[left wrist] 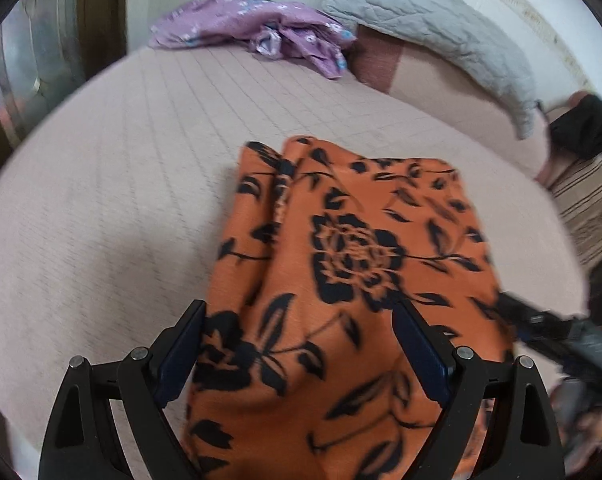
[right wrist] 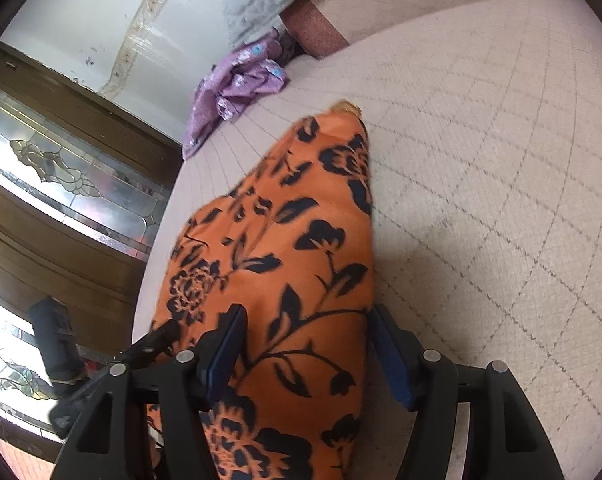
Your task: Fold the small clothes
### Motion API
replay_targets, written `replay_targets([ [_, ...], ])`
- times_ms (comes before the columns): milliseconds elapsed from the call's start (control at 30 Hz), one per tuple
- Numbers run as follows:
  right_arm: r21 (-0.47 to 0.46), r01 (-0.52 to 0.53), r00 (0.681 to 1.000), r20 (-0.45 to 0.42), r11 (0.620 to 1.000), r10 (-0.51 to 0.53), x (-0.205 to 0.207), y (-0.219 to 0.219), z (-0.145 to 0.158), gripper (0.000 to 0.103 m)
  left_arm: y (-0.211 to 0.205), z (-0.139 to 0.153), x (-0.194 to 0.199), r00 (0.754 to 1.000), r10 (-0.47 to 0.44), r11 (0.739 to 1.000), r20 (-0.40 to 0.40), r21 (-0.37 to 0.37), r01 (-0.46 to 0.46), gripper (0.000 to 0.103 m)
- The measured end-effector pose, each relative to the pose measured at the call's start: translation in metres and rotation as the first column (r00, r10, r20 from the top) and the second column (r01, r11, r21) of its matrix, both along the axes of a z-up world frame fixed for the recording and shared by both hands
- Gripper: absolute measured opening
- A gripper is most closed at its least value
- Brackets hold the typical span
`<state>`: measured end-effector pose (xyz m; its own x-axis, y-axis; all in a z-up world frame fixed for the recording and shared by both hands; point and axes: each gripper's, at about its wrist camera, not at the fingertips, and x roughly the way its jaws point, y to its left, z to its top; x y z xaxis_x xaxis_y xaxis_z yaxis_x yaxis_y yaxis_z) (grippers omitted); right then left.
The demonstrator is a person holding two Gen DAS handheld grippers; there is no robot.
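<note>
An orange garment with black flowers [left wrist: 361,240] lies folded lengthwise on the pale quilted bed cover [left wrist: 121,160]. My left gripper [left wrist: 301,308] hangs over its near end. The jaws stand wide apart, one finger at the cloth's left edge and the other over its middle, and the pads do not press on it. In the right wrist view the same garment [right wrist: 301,220] runs away from my right gripper [right wrist: 307,312], whose fingers straddle the cloth's near part, open, with the right finger at its edge. Part of the right gripper [left wrist: 549,330] shows at the cloth's right side.
A crumpled purple flowered garment [left wrist: 253,28] lies at the far end of the bed beside a grey quilted pillow [left wrist: 429,20]. A dark cloth [left wrist: 585,128] and a striped fabric [left wrist: 589,208] sit off the right edge. A wooden door with leaded glass [right wrist: 61,168] stands past the bed's left side.
</note>
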<state>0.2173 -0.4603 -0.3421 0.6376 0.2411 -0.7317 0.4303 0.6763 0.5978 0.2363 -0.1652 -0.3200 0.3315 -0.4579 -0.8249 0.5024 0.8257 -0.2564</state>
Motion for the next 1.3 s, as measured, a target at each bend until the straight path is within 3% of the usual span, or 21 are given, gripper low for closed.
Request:
replay_targets([
  [200, 0.154, 0.008, 1.000, 0.024, 0.988, -0.012, 0.005, -0.014, -0.025, 0.071, 0.016, -0.010, 0.016, 0.982, 0.000, 0.987, -0.187, -0.156, -0.030, 0.092],
  [267, 0.181, 0.006, 0.999, 0.033, 0.984, -0.012, 0.009, -0.015, -0.028, 0.075, 0.019, -0.014, 0.020, 0.976, 0.001, 0.984, -0.217, -0.172, -0.039, 0.092],
  [367, 0.179, 0.004, 0.999, 0.038, 0.984, -0.011, 0.019, -0.011, -0.028, 0.081, 0.017, -0.020, 0.024, 0.968, -0.005, 0.983, -0.251, -0.177, -0.040, 0.092],
  [500, 0.123, -0.002, 1.000, 0.028, 0.992, -0.001, 0.031, 0.000, -0.027, 0.082, 0.017, -0.029, 0.028, 0.960, 0.009, 0.982, -0.279, -0.178, -0.061, 0.090],
  [567, 0.094, -0.015, 1.000, 0.020, 0.995, 0.013, 0.036, 0.004, -0.026, 0.079, 0.017, -0.030, 0.029, 0.963, 0.016, 0.983, -0.270, -0.172, -0.064, 0.076],
  [633, 0.073, -0.014, 1.000, 0.012, 0.997, 0.014, 0.039, 0.006, -0.027, 0.068, 0.016, -0.029, 0.028, 0.967, 0.030, 0.987, -0.255, -0.148, -0.069, 0.067],
  [700, 0.055, -0.011, 1.000, 0.009, 0.998, 0.010, 0.039, 0.006, -0.027, 0.051, 0.014, -0.026, 0.027, 0.971, 0.027, 0.987, -0.236, -0.146, -0.063, 0.057],
  [767, 0.026, -0.017, 1.000, 0.018, 1.000, 0.016, 0.036, 0.008, -0.024, 0.046, 0.011, -0.022, 0.025, 0.979, 0.024, 0.988, -0.202, -0.147, -0.055, 0.043],
  [867, 0.002, -0.013, 0.999, 0.036, 1.000, 0.013, 0.032, 0.010, -0.017, 0.039, 0.012, -0.017, 0.021, 0.985, 0.032, 0.986, -0.170, -0.153, -0.059, 0.033],
  [1000, -0.012, -0.019, 0.997, 0.076, 1.000, 0.020, 0.019, 0.010, -0.002, 0.035, 0.009, -0.003, 0.008, 0.993, 0.022, 0.984, -0.116, -0.171, -0.042, 0.029],
  [1100, -0.078, -0.019, 0.996, 0.088, 0.997, 0.026, 0.007, 0.009, 0.014, 0.035, -0.005, 0.006, -0.011, 0.995, -0.003, 0.985, -0.099, -0.171, -0.014, 0.029],
  [1300, -0.111, 0.050, 0.992, 0.120, 0.993, -0.036, -0.046, -0.028, 0.040, 0.035, -0.052, 0.019, -0.051, 0.996, -0.064, 0.982, -0.067, -0.181, 0.051, 0.028],
])
